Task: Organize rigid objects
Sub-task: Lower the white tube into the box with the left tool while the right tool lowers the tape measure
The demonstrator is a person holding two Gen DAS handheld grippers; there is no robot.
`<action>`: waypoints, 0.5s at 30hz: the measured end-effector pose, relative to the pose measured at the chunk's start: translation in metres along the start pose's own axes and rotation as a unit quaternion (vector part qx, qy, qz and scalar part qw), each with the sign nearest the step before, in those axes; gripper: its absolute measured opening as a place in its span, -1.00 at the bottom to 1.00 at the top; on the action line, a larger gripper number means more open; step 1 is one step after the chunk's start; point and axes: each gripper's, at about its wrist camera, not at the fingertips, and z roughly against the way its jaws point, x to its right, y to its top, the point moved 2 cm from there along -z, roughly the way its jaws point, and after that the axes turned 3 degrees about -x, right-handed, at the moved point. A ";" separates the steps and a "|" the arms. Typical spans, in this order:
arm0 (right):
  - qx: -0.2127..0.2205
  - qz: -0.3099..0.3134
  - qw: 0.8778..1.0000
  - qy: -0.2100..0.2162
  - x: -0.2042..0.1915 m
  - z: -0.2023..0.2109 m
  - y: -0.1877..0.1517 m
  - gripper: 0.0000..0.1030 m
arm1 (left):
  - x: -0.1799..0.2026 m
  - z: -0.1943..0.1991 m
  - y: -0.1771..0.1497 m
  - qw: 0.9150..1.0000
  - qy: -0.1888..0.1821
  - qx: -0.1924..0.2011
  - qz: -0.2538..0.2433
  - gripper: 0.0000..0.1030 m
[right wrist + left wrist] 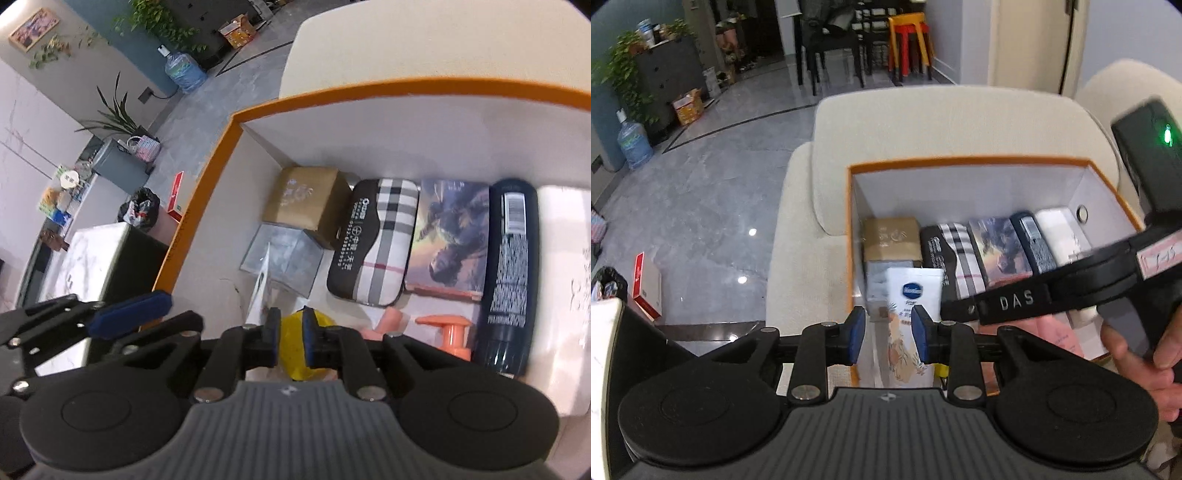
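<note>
Our left claw (888, 334) hangs over the near left corner of the box (967, 161), its pads spread a little, with the white carton (916, 295) standing between and below them; the pads do not seem to press on it, so we judge it let go or nearly so. The carton stands upright, long axis vertical, just in front of the clear box (282, 260) and the brown carton (306, 201).

Our right claw (290, 341) looks pressed together on a yellow thing (295, 354); the pads sit tight against it, though we cannot say what it is. It hovers over the near floor of the box, beside the orange pump (448, 332).

The back row runs left to right: plaid case (373, 240), picture box (452, 236), dark bottle (511, 273), all lying with long axes toward us. Free floor lies only along the near strip, between the carton and the pump. The right hand is nearer that gap, and the left claw crowds it, so lifting the left clear comes first.
</note>
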 end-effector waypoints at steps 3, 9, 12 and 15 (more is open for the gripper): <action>-0.001 -0.001 1.000 0.004 -0.001 0.002 -0.002 -0.33 | -0.013 0.010 0.001 0.999 -0.006 0.021 0.039 -0.29; -0.013 -0.006 1.000 -0.001 -0.002 -0.007 -0.004 -0.33 | -0.031 0.010 0.006 0.996 -0.004 0.032 0.085 -0.18; -0.041 -0.024 0.999 0.008 -0.001 -0.017 -0.006 -0.36 | -0.032 0.006 0.003 0.996 -0.007 0.025 0.086 -0.18; -0.064 -0.033 0.997 0.010 -0.003 -0.028 -0.009 -0.66 | -0.032 0.003 0.000 0.996 -0.010 0.018 0.087 -0.18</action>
